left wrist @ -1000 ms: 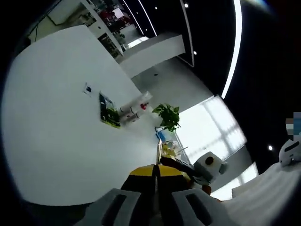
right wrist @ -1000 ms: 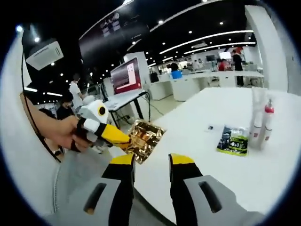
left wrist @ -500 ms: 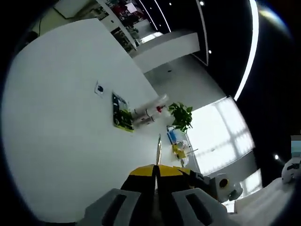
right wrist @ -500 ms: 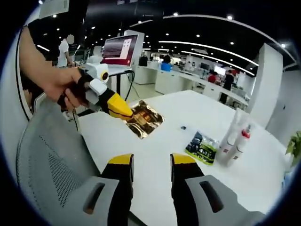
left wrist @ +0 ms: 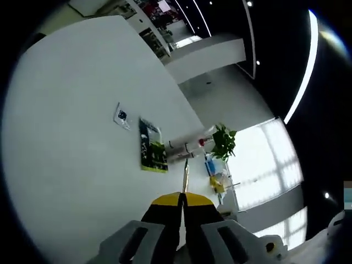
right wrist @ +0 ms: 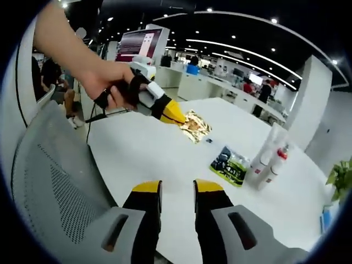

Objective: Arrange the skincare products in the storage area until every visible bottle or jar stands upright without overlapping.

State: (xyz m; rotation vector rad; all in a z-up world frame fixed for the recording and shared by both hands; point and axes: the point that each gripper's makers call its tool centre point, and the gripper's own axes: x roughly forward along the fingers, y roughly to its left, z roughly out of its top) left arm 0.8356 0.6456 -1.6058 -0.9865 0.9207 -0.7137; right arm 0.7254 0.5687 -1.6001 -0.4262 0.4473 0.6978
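Observation:
My left gripper point(right wrist: 180, 117), held in a person's hand, is shut on a gold foil sachet point(right wrist: 196, 126) and hangs over the white table point(right wrist: 143, 154). In the left gripper view the sachet point(left wrist: 185, 175) shows edge-on between the closed jaws point(left wrist: 181, 196). A green-and-black sachet point(right wrist: 229, 165) point(left wrist: 152, 147) lies flat farther along. Beside it stand a white tube point(right wrist: 268, 151) and a spray bottle with a red cap point(right wrist: 278, 163) point(left wrist: 193, 147), both upright. My right gripper point(right wrist: 177, 188) is open near the table's edge with nothing between its fingers.
A tiny dark item point(right wrist: 209, 141) point(left wrist: 121, 114) lies on the table near the gold sachet. A grey mesh chair back point(right wrist: 55, 192) stands close at the left. A potted plant point(right wrist: 341, 179) sits past the table's far end. Desks, a monitor point(right wrist: 135, 45) and people fill the background.
The left gripper has carried the gold sachet farther out over the table, toward the green sachet and the bottles. The right gripper's jaws stand slightly closer together.

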